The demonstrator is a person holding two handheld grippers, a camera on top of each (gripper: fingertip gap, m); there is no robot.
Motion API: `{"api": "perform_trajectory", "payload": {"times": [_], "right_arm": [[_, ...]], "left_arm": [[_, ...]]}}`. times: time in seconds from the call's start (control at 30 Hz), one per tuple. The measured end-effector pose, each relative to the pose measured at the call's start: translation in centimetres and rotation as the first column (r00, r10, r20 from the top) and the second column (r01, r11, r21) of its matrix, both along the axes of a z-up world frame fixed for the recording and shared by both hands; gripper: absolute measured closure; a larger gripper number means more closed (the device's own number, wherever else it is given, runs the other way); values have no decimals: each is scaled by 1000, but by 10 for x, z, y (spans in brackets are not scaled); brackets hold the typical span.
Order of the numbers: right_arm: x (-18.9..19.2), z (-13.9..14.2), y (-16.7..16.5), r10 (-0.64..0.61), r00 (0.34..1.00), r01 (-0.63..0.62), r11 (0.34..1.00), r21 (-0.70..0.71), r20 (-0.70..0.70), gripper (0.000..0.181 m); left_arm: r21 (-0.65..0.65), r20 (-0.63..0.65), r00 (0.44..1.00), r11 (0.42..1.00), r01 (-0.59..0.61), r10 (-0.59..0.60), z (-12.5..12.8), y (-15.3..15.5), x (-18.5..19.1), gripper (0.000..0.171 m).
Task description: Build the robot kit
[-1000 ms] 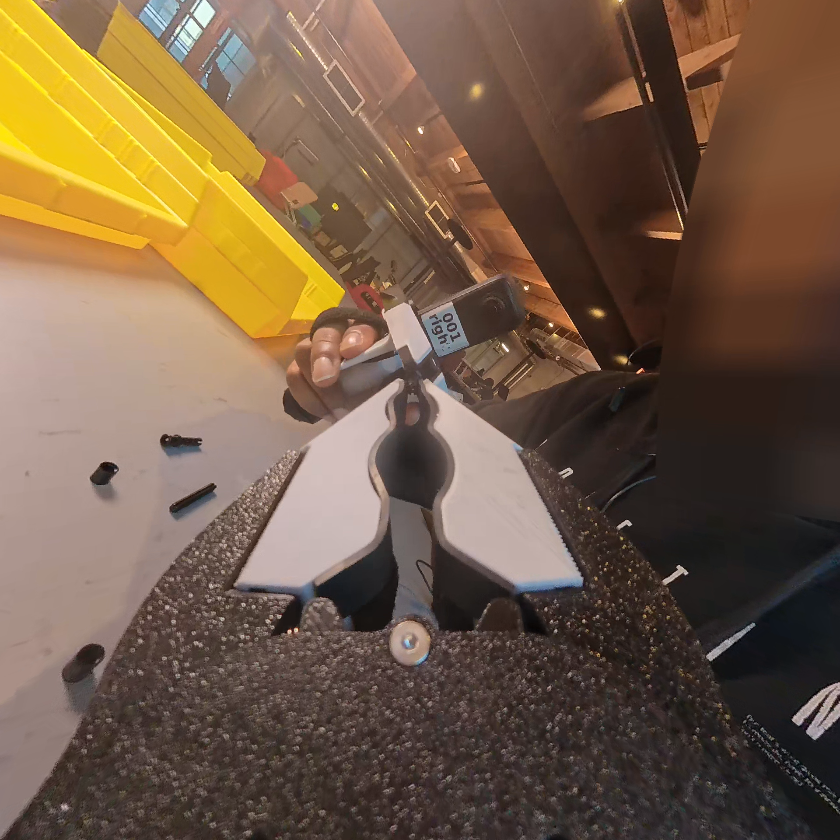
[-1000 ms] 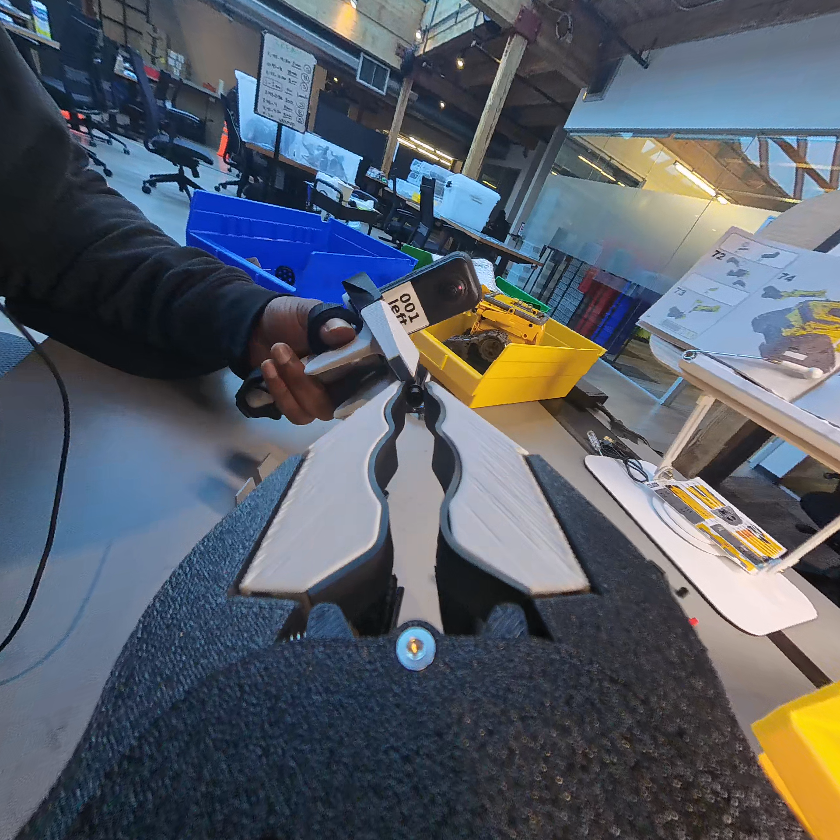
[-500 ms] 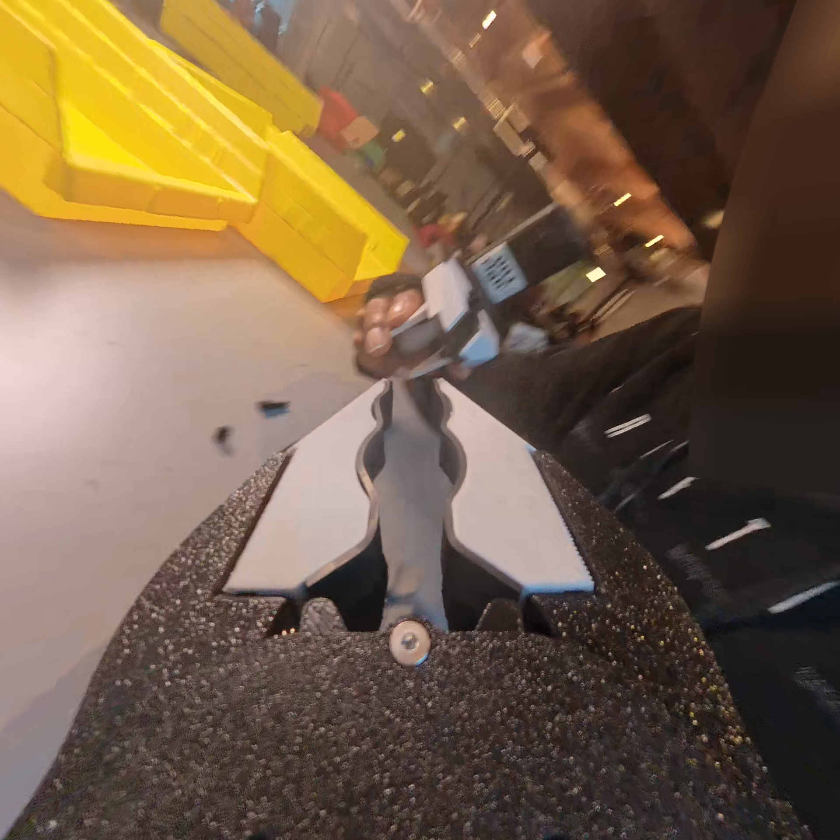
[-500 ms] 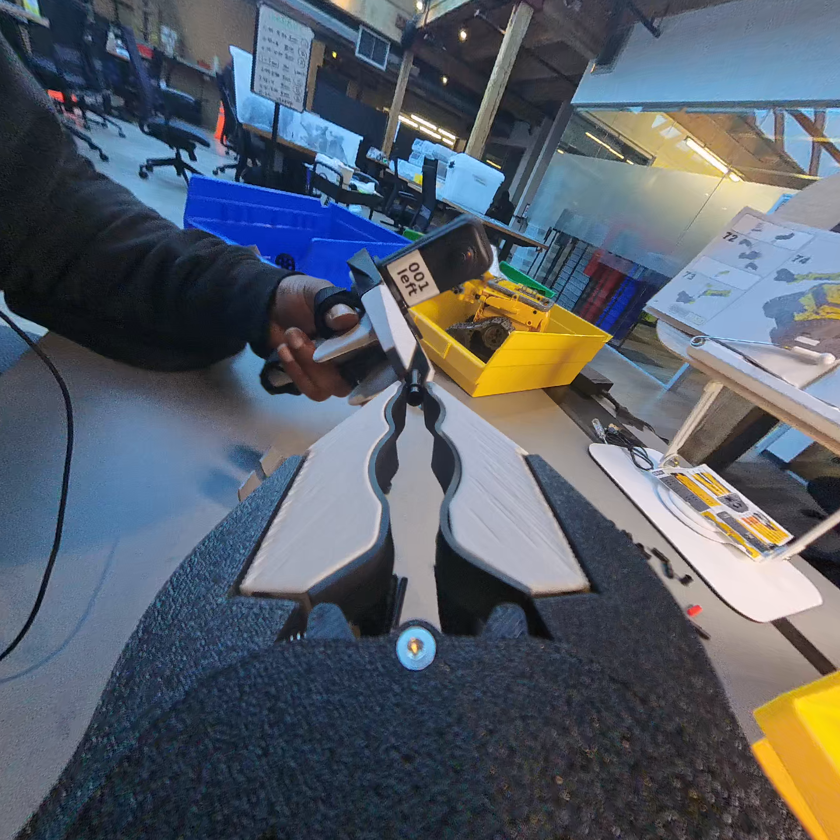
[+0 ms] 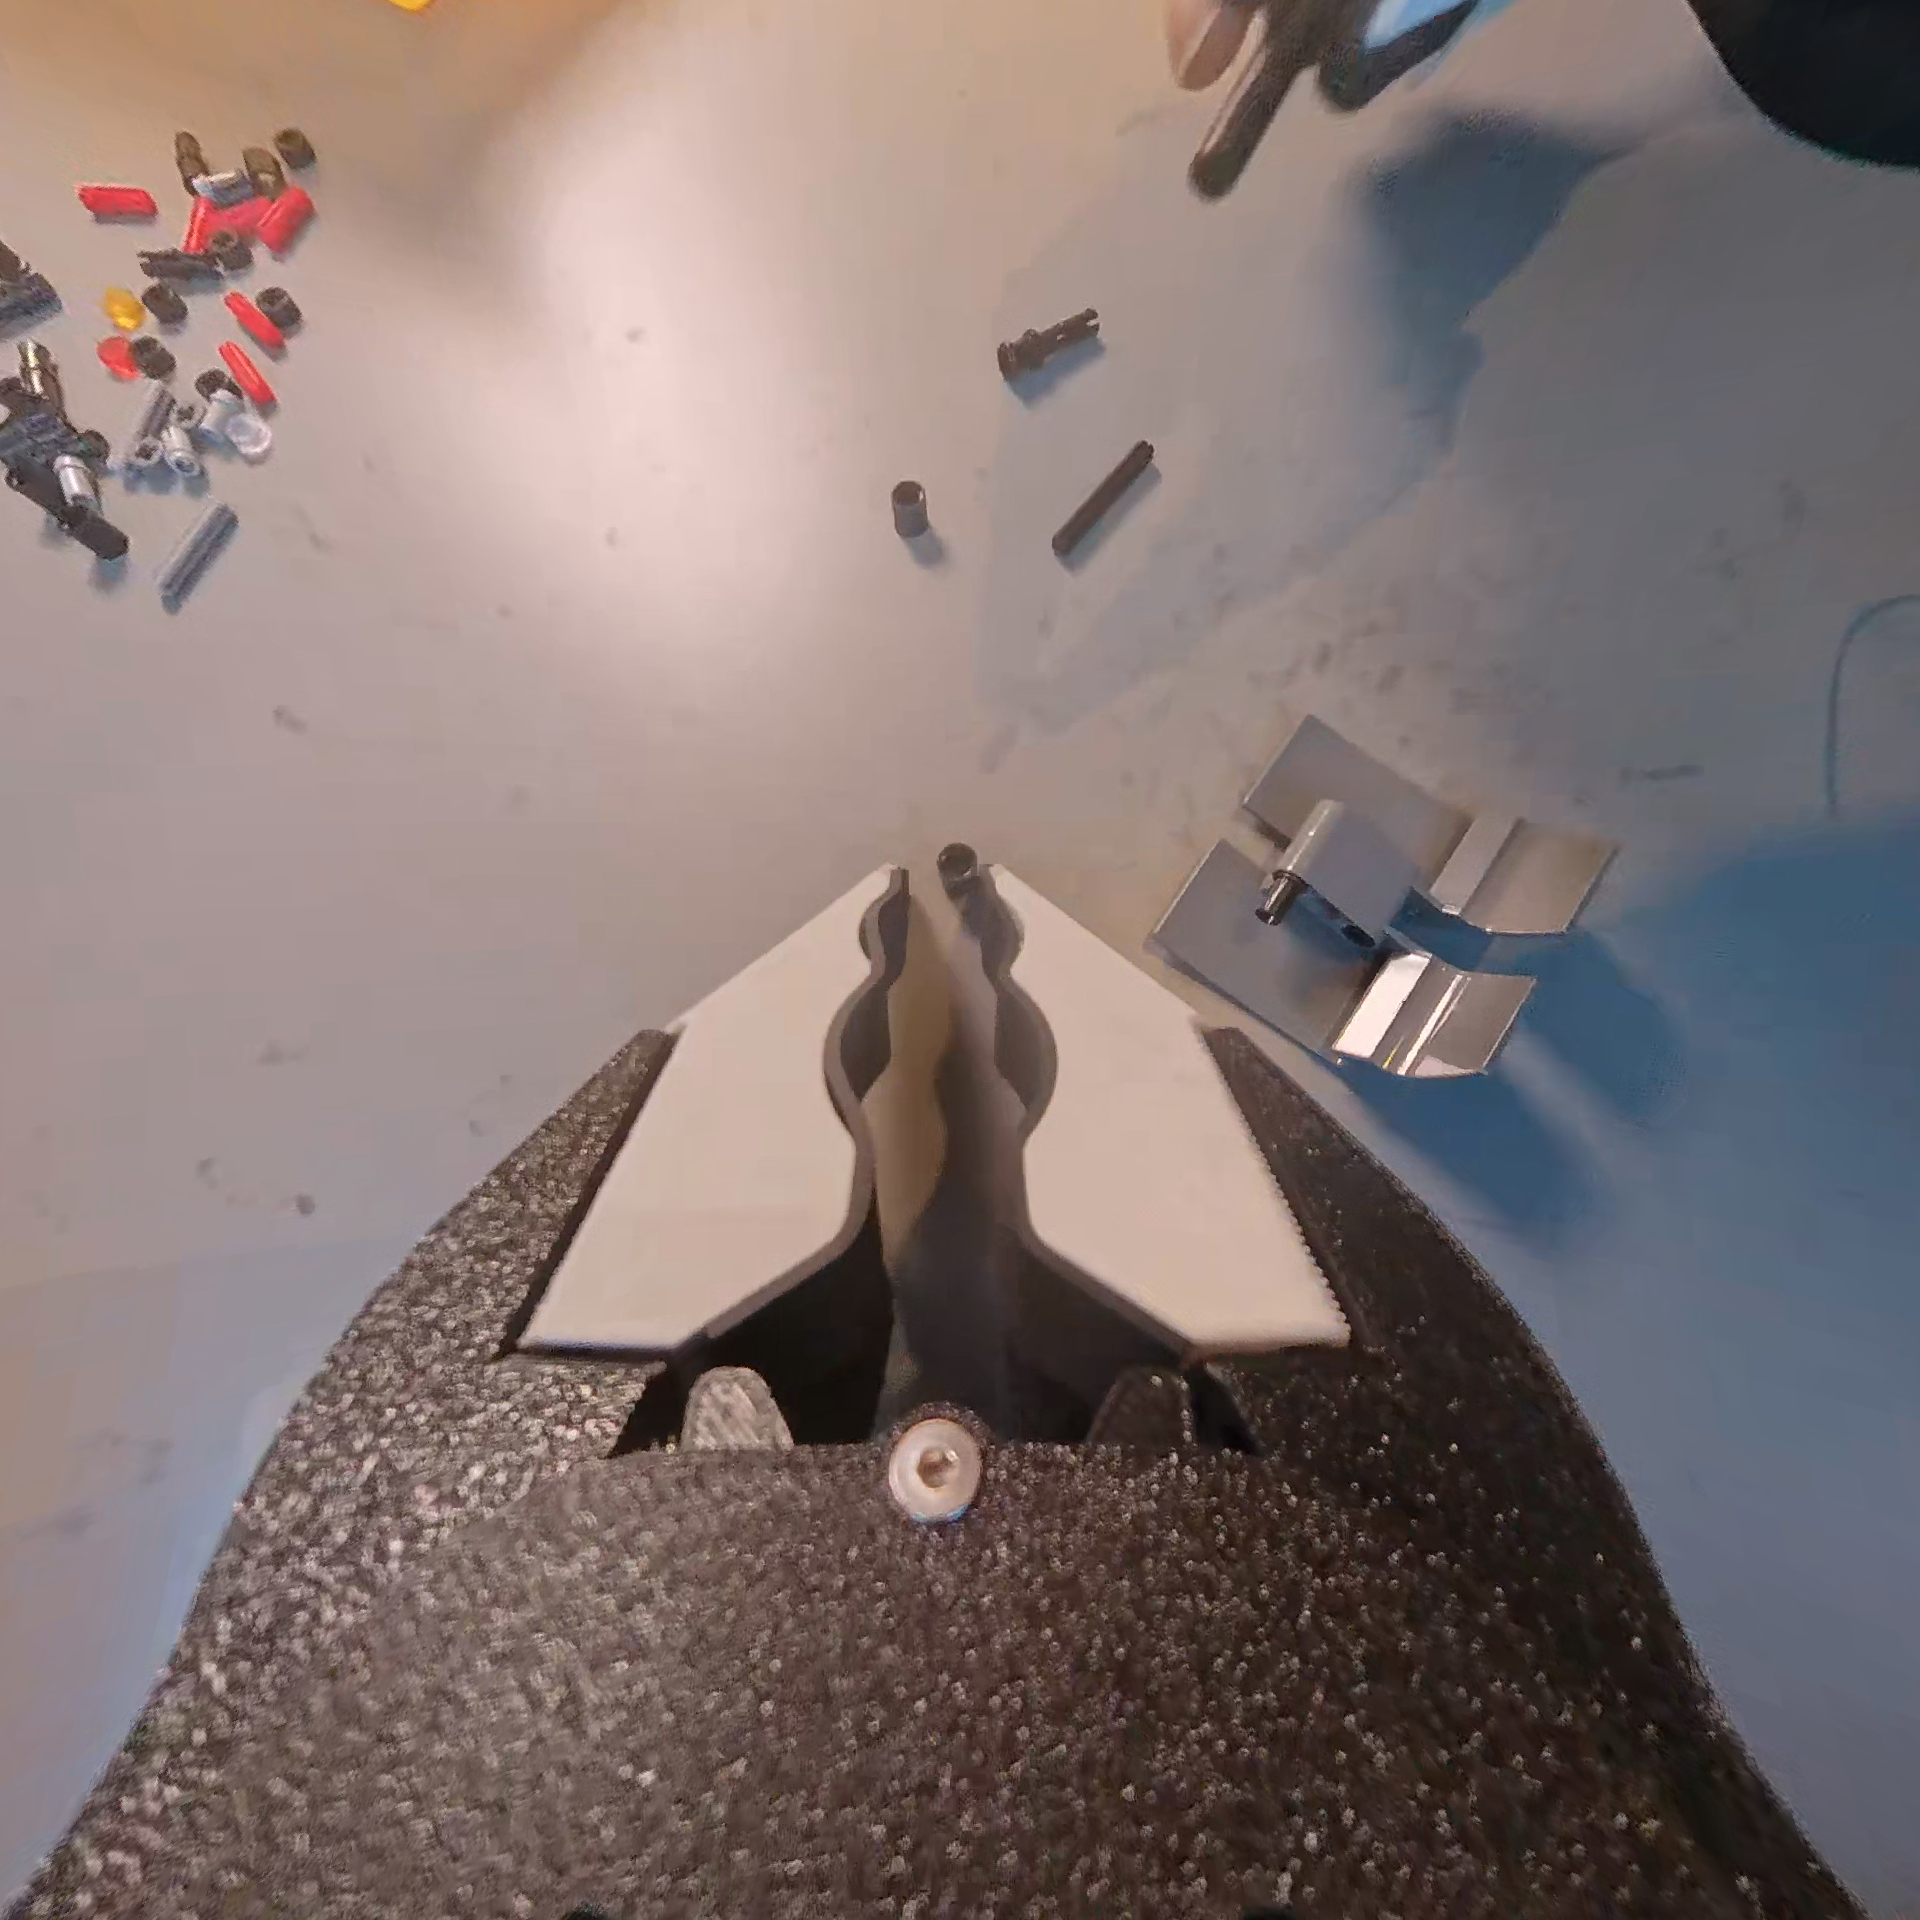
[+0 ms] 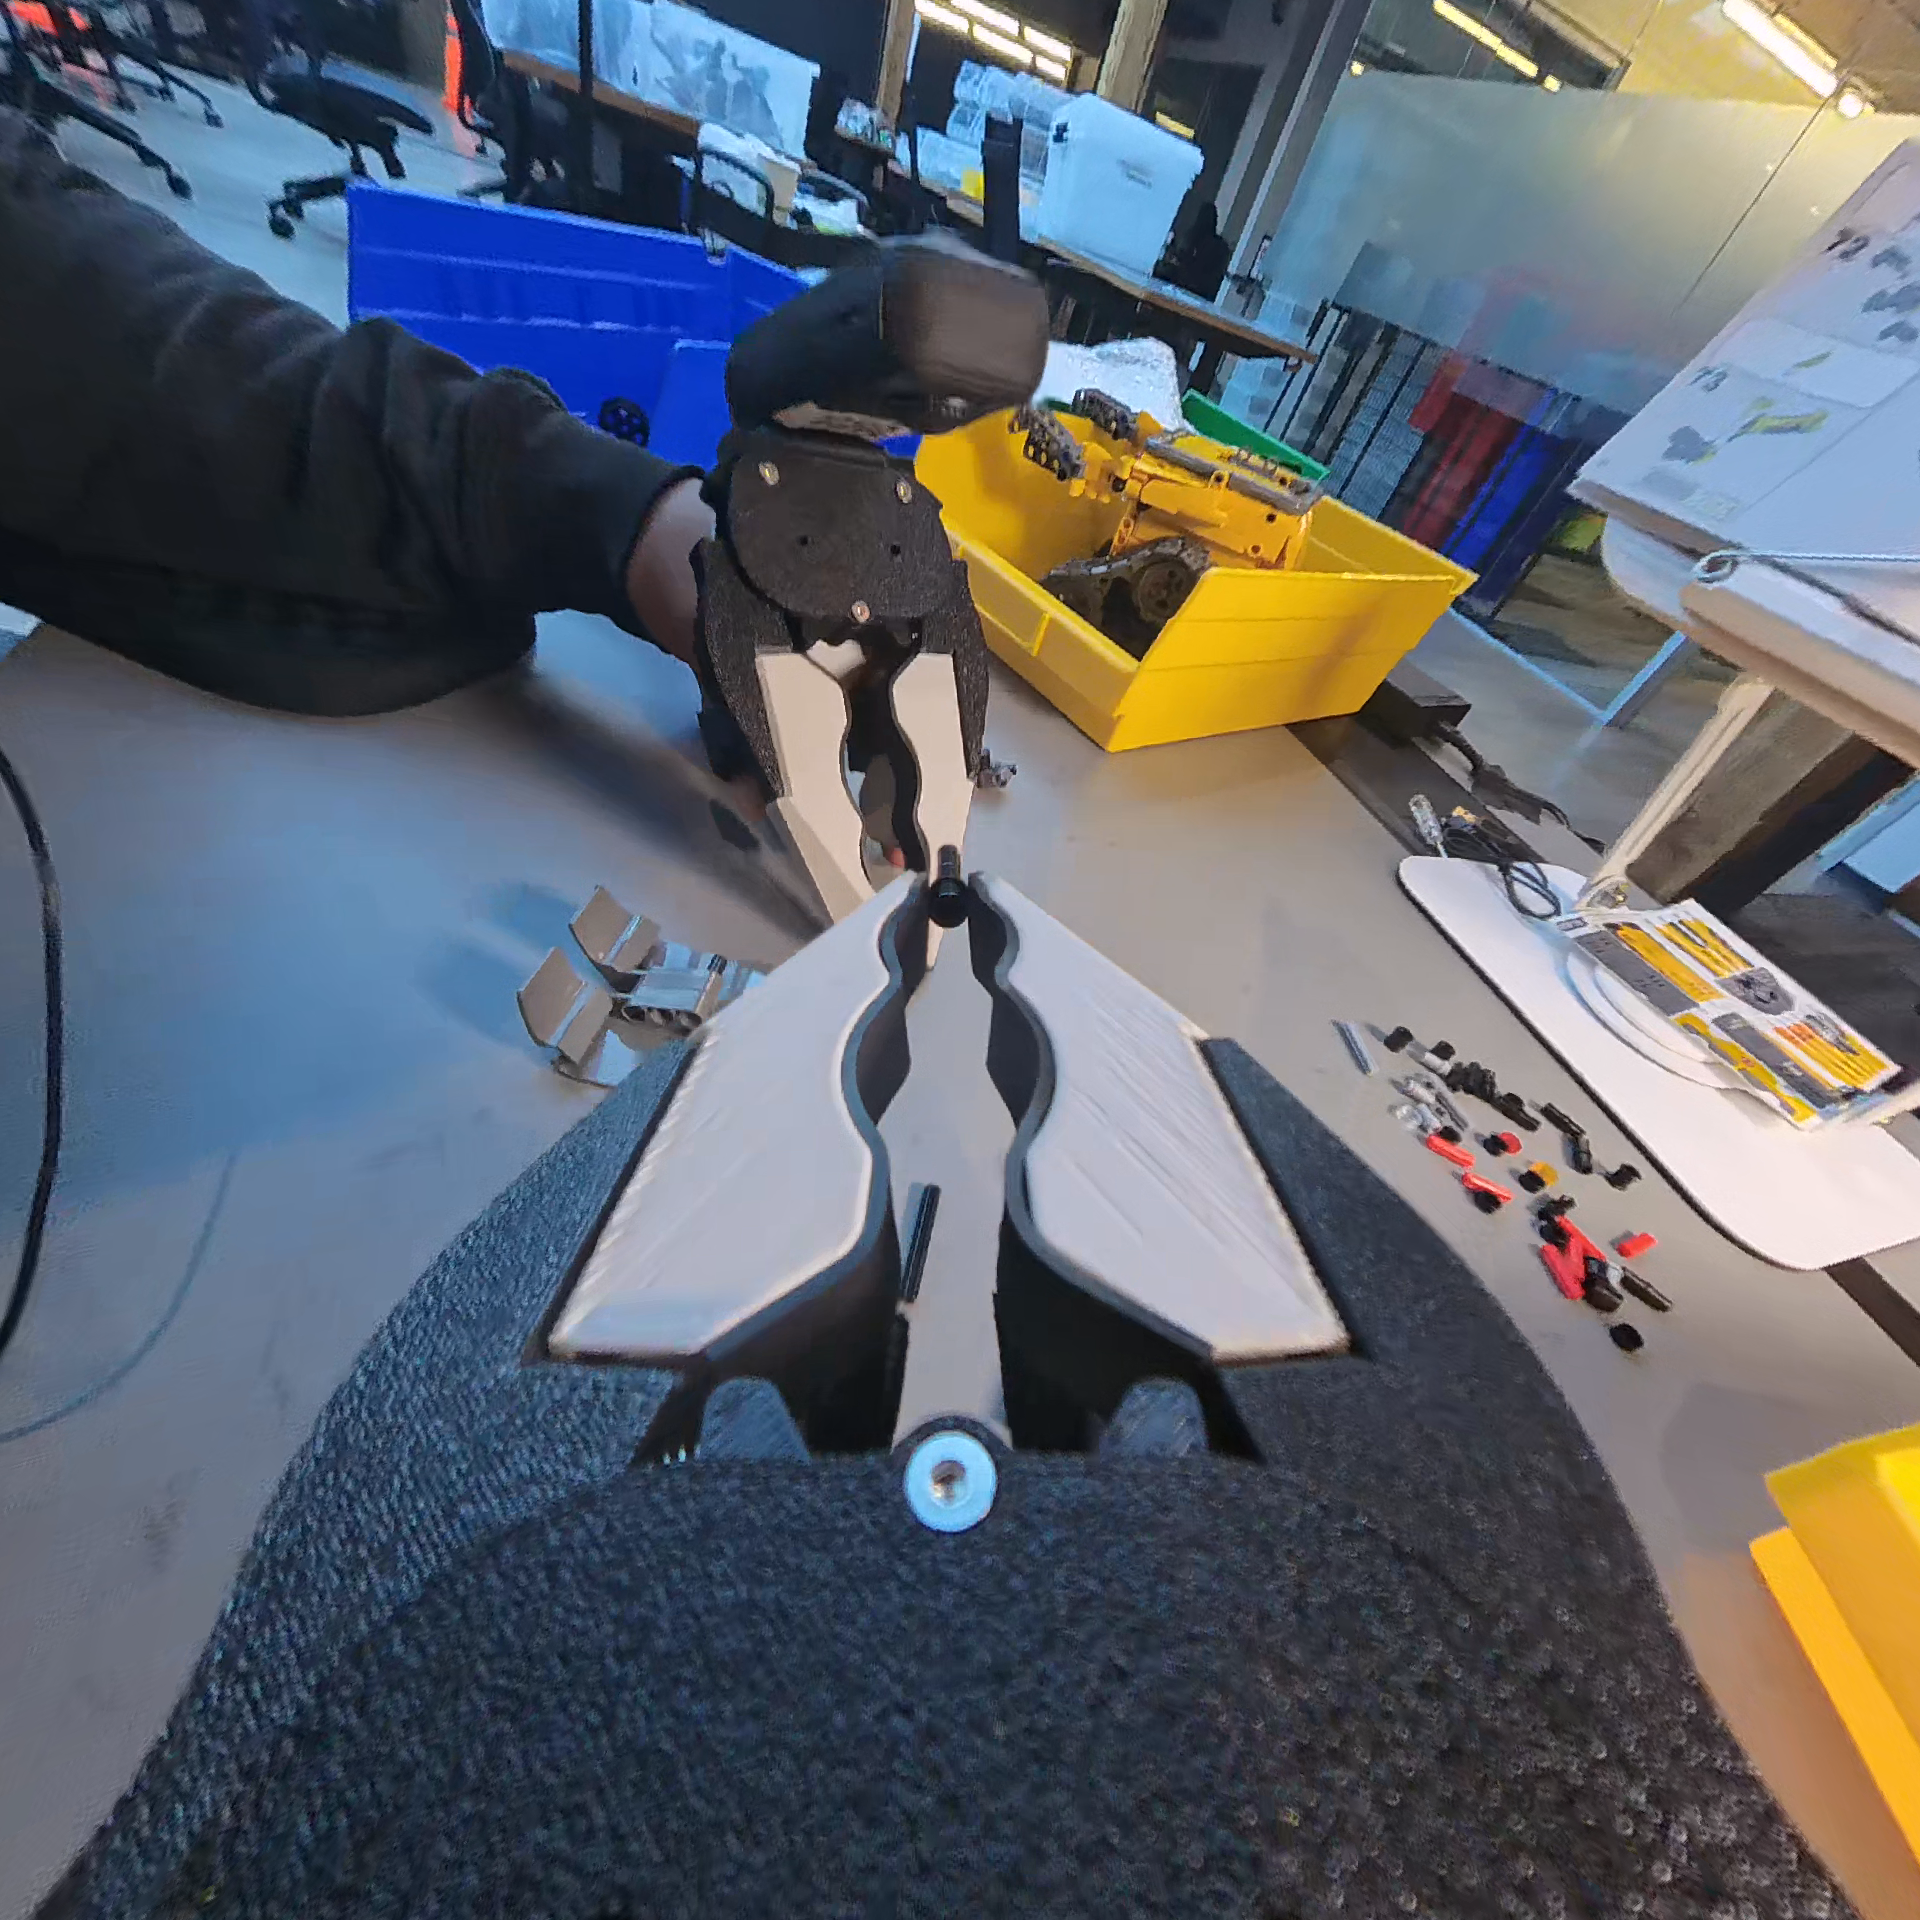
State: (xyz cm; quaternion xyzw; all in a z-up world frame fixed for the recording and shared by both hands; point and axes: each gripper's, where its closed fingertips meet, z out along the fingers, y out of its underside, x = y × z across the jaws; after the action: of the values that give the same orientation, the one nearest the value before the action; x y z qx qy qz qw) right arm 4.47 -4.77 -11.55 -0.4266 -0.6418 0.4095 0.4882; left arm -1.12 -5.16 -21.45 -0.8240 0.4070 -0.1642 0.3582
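The left gripper [image 5: 943,878] points down at a grey table [image 5: 582,727], its jaws nearly pressed together, with a small black bush [image 5: 958,864] at the tips; whether they pinch it or it lies on the table just beyond cannot be told. Just right of the tips lies a grey panel part [image 5: 1382,904] with shiny curved flaps. Farther off lie a second black bush [image 5: 912,507], a black axle [image 5: 1103,497] and a black pin [image 5: 1047,341]. At the far left sits a scatter of small red, black and grey pieces [image 5: 177,332]. The right gripper [image 6: 945,896] is held low over the table, its jaws pinching a black peg [image 6: 947,883] upright at the tips. The left gripper's tips touch the table just beyond that peg. A yellow bin [image 6: 1195,623] holding a yellow tracked model stands at the far side, with a blue bin [image 6: 540,281] to its left. A booklet [image 6: 1725,1008] lies on a white board to the right.
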Motion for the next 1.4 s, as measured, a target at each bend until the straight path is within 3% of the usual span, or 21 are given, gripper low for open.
{"api": "perform_trajectory", "payload": {"times": [0.57, 1.0, 1.4], "right_arm": [[-10, -68, -10, -6, 935, -18, 998, 65, 354, 175], [-8, -82, -13, -9, 905, -35, 995, 95, 425, 175], [-4, -86, -16, 1, 878, -57, 993, 103, 479, 175]], "left_arm": [[110, -69, 989, 984, 141, -134, 6, -8, 43, 166], [124, -125, 981, 979, 164, -149, 3, -10, 43, 166], [104, -86, 980, 977, 188, -180, 1, -14, 47, 164]]}}
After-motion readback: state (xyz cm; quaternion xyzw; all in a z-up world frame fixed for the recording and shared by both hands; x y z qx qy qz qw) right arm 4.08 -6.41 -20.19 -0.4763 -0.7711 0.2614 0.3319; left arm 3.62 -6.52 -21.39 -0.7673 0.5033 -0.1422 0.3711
